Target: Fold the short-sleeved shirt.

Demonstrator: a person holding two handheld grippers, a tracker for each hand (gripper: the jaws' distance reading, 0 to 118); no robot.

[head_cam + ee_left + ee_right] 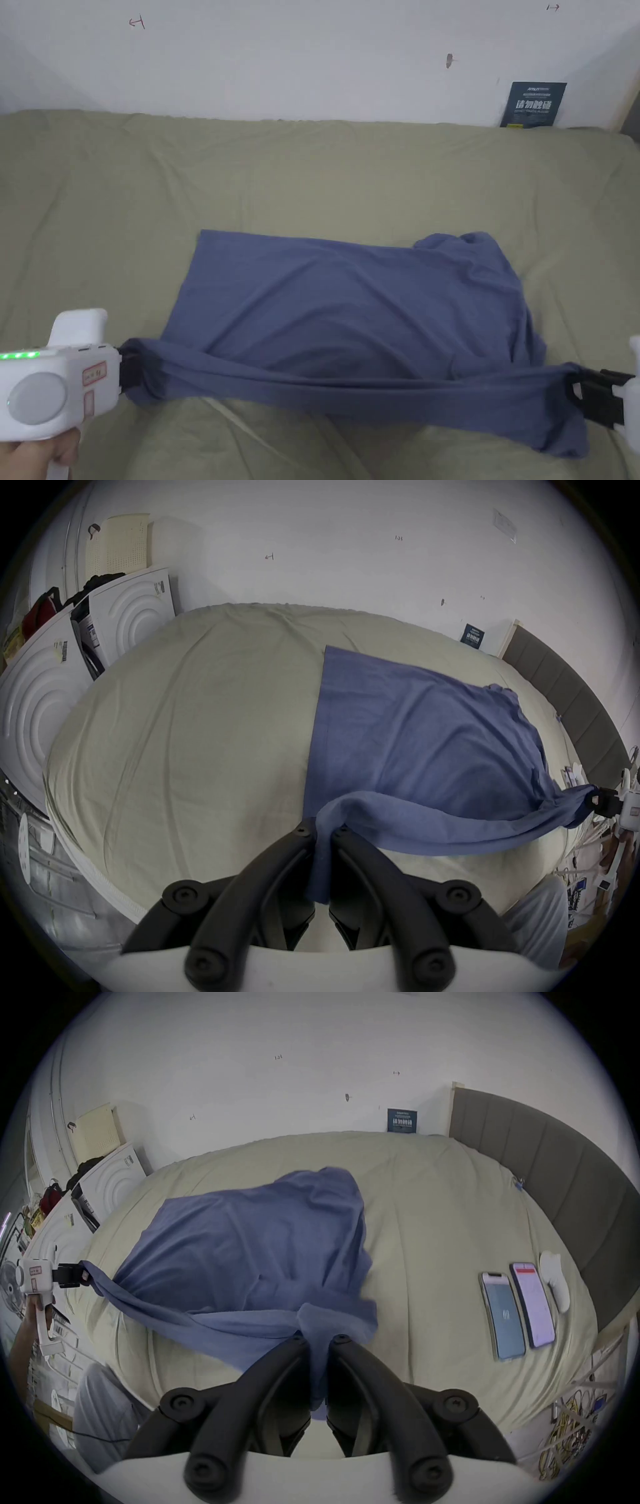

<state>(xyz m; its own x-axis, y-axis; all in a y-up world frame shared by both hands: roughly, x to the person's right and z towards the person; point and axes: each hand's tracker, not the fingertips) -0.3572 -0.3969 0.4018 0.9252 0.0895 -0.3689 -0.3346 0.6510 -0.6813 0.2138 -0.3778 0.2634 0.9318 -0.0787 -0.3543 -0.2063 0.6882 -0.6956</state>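
There, from my head view, the blue short-sleeved shirt (350, 312) lay across the olive bed (312, 169), its near edge lifted and pulled into a taut band between my two claws. My left claw (130, 369) was clamped on the bunched left end of that band, with my hand (37, 453) under the white handle. My right claw (581, 390) pinched the opposite end at the frame's right edge. A dark sign (533, 104) leaned against the white wall (312, 50) behind the bed.

In the left gripper view, my left claw (323, 831) had both black jaws pressed together on a fold of the shirt (415, 739), cloth hanging down between them. Farther right, my right claw (594, 800) gripped the other end of the band. White round-ribbed panels (128, 615) stood beside the bed (190, 739).

In the right gripper view, my right claw (318, 1340) was closed on a gathered tuft of the shirt (249, 1248). My left claw (81, 1274) held its corner far left. Two phones (516, 1310) lay side by side on the bed (433, 1217), well apart from the shirt, next to a grey headboard (554, 1158).
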